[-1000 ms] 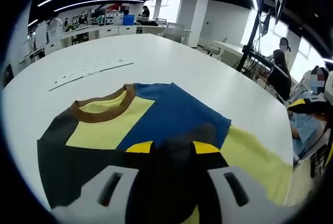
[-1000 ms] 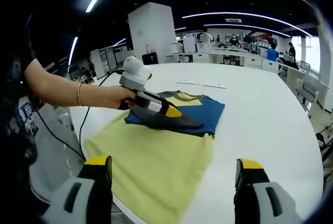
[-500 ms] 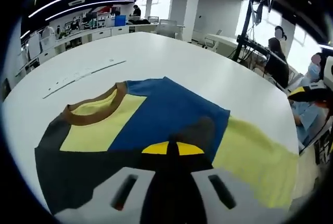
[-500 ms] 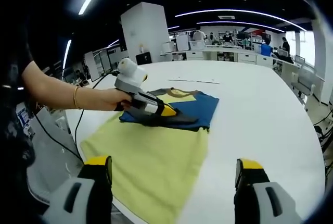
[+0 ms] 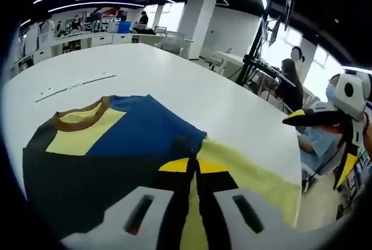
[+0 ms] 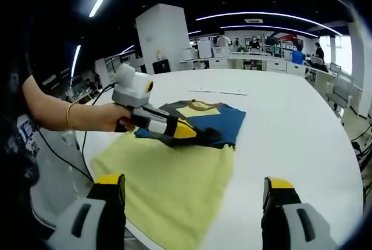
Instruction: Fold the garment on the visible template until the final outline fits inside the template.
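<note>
A T-shirt point(image 5: 145, 134) with blue, yellow and dark grey panels and a brown collar point(image 5: 81, 119) lies flat on the white table point(image 5: 174, 75). Its plain yellow lower part point(image 6: 174, 174) spreads toward the near table edge. My left gripper point(image 5: 193, 165) is low over the shirt, its jaws pinched together on a bunched bit of the dark sleeve point(image 5: 181, 145). In the right gripper view a hand holds the left gripper point(image 6: 195, 131) at the seam between blue and yellow. My right gripper point(image 6: 195, 186) hovers open above the yellow cloth, and the right gripper point(image 5: 325, 119) shows beyond the table's edge.
A thin pale strip point(image 5: 75, 84) lies on the table beyond the collar, and the same strip point(image 6: 224, 92) shows behind the shirt. Seated people point(image 5: 290, 81) and a pole stand are off the far side. Desks fill the background. A cable point(image 6: 87, 145) hangs at the left edge.
The left gripper has drawn back toward the yellow part with the dark sleeve, bunching it at the blue panel's edge. The right gripper has held still and open.
</note>
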{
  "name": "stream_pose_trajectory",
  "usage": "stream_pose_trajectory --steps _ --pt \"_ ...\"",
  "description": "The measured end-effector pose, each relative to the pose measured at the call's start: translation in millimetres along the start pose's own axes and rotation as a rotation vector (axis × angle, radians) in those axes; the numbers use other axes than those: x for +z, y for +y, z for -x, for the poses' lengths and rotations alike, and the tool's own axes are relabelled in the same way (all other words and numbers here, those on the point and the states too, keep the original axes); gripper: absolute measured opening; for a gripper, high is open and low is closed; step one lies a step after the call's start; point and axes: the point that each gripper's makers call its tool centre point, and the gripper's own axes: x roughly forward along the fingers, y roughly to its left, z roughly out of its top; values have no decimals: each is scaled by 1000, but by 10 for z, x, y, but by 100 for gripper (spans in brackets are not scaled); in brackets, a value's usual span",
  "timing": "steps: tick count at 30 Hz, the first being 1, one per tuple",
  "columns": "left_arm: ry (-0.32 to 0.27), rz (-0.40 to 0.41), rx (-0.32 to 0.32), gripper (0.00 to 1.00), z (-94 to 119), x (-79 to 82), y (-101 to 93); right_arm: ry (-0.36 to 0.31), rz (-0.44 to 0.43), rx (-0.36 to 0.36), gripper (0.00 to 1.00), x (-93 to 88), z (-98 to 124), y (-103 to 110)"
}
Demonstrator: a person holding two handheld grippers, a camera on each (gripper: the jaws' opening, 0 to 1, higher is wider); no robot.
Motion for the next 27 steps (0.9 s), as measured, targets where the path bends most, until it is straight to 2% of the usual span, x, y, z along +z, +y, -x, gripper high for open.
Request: stream_pose_trajectory --steps 8,14,23,27 --pt "49 -1 -33 1 -32 -205 -127 4 -4 0 99 -25 13 -12" --pt "78 -22 -57 5 -32 -316 -188 15 -1 12 99 -41 -3 4" --pt "87 -33 -143 20 -18 -369 -393 31 6 36 100 -60 -20 49" --pt "62 -40 -137 29 11 -323 -402 38 11 46 100 -71 -20 67"
